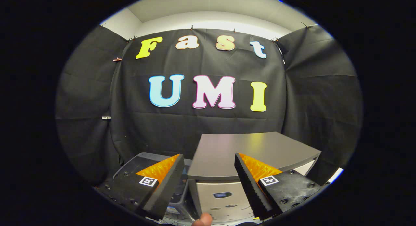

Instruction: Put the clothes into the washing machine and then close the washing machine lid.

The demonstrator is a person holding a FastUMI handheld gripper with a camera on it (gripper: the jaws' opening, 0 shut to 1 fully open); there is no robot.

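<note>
Counts, going left to right: one dark box-like unit, two fingers on one gripper, one washing machine, one fingertip.

Dark unit point(143, 161): sits just left of the washing machine, mostly covered by the left finger; only its slanted top corner shows. What it is cannot be told.

Gripper point(208, 161): the two fingers stand wide apart with nothing between them and nothing touched. The left finger point(162, 183) and right finger point(256, 183) each carry one small square marker tag, two tags in all.

Washing machine point(250, 148): one, just ahead of the fingers and reaching beyond them, seen between and behind both. Its flat grey top shows no opening from here; whether that top is the lid cannot be told. Pale front panel point(221, 200) with one small dark display window and a few round buttons, too small to make out. Lower body is cut off.

A person's fingertip point(203, 219) shows below the panel, between the fingers, partly cut off.

Clothes: none made out here.

Black cloth wall point(201, 122) behind everything.
</note>
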